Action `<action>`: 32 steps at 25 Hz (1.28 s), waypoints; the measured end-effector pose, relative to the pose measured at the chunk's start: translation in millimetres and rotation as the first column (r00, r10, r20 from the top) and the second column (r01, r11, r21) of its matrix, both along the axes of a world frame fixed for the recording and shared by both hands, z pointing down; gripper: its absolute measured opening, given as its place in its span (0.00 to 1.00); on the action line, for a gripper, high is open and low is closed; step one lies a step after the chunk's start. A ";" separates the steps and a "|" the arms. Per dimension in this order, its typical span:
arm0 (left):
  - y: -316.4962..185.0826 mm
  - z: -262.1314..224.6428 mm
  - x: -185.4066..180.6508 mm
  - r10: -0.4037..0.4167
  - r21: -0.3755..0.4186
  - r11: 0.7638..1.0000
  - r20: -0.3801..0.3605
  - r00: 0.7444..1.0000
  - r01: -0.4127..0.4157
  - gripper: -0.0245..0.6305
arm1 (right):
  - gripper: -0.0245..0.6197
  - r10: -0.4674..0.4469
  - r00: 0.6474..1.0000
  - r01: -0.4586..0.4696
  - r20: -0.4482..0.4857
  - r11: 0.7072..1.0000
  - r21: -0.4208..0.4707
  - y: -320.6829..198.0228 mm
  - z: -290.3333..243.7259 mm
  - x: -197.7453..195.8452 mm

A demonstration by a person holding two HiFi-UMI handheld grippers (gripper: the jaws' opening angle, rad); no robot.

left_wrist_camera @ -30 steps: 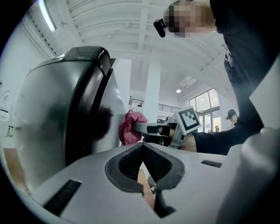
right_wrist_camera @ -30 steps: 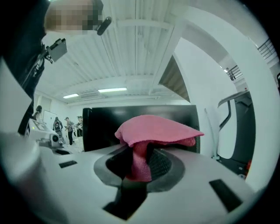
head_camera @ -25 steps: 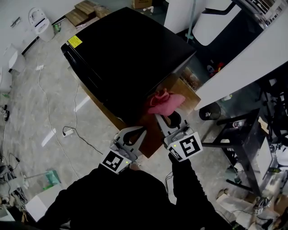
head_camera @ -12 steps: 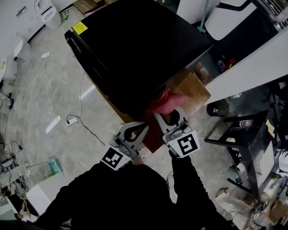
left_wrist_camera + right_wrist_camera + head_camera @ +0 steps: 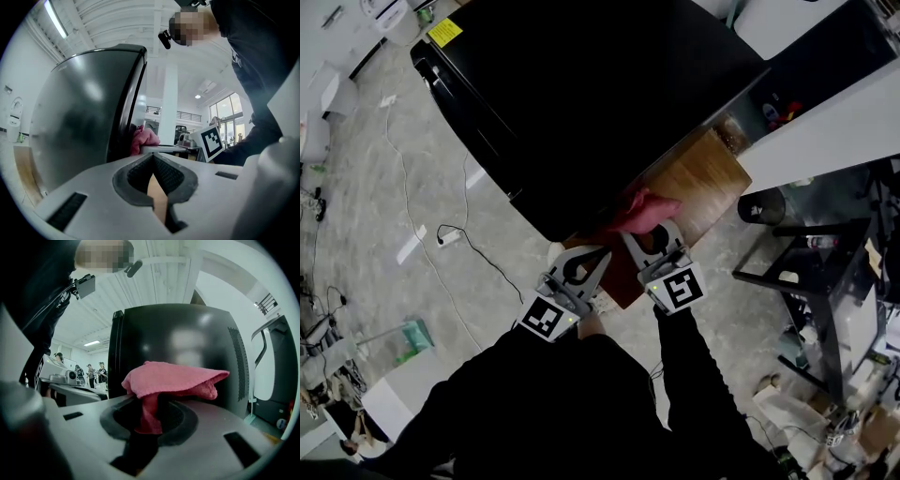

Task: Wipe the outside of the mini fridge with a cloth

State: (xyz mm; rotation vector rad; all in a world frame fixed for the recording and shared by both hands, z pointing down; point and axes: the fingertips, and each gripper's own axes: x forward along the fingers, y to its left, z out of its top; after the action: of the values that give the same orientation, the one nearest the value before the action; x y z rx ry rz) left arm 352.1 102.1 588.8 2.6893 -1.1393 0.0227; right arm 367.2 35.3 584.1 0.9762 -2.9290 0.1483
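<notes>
Two grippers are down by the near corner of the black mini fridge. The right gripper has its two fingers pressed together on a pink cloth. A tail of the cloth goes down between the fingers. The rest puffs out on top like a little hat. The cloth is low down, right up at a side wall of the fridge. It is just above the wooden stand that the fridge sits on. I think the cloth touches the wall, but I cannot be sure.

The left gripper has its fingers pressed together too, with nothing between them. It hangs just beside the right one, near the fridge corner, and does no work.

I think the wiping step is on now, at the low part of that side wall. The top and the front door have no cloth near them, so I guess a lot is left to do.

Next, the right gripper needs to push the cloth flat on the wall and slide it along or up in long rubs. The pinch must be tight, or the cloth may slip out and drop. The fridge looks shiny and hard, so the cloth should slide well. The left gripper should stay out of the way.
</notes>
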 end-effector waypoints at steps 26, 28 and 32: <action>0.7 125.0 0.5 0.023 -0.147 0.989 0.144 0.989 -0.002 0.04 | 0.18 -0.008 0.953 -0.112 -0.303 0.920 -0.375 3.5 240.4 -5.7; 11.6 113.6 1.8 0.046 -0.151 0.988 0.159 0.986 -0.022 0.04 | 0.19 0.003 0.962 -0.110 -0.272 0.920 -0.377 12.2 224.3 -2.0; 27.6 70.4 -2.3 0.074 -0.122 0.991 0.161 0.984 -0.055 0.04 | 0.19 0.033 0.981 -0.094 -0.191 0.943 -0.320 30.1 161.2 8.1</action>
State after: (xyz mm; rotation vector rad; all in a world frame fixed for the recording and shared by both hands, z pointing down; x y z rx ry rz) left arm 349.8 129.6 659.1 2.6584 -1.0587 0.3185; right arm 375.3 65.4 745.2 0.9721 -2.5930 0.5019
